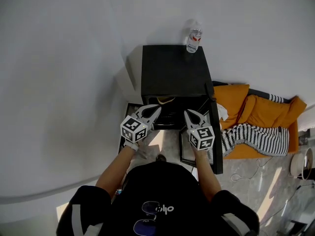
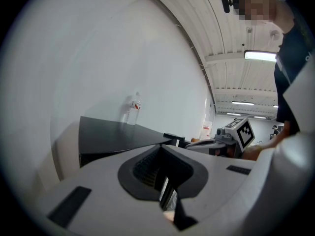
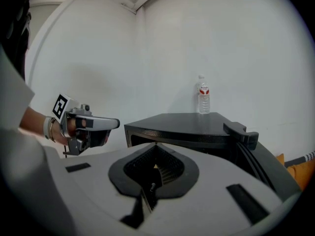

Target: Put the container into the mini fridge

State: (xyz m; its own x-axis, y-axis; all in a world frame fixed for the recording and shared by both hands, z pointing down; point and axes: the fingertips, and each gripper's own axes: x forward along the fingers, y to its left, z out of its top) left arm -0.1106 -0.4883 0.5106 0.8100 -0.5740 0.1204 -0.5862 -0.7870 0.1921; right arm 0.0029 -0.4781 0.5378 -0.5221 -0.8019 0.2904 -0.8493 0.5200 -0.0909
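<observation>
A white wall (image 1: 64,82) fills the left side. The left tongs (image 1: 157,108) are held out level in front of the open mini fridge (image 1: 172,73). Their jaws are clenched, with only a thin slit between the pads and nothing in it. Their tip points into the upper left part of the dark opening.

Just past that tip, inside the fridge near the top of the opening, a pale yellow curved rim shows. This seems to be the container (image 1: 166,101). It is too dim there to tell what it rests on, and neither pair of tongs touches it.

The fridge is black and stands against the wall. A clear water bottle (image 1: 194,37) with a red and white label stands upright on its top surface, at the back right corner.

The right tongs (image 1: 187,113) hang beside the left pair, apart from them. Their jaws are pressed fully together and hold nothing.

The fridge door (image 1: 215,132) stands swung open on the right. Beyond it lie orange cushions (image 1: 261,112) and a black-and-white striped blanket (image 1: 251,136).
</observation>
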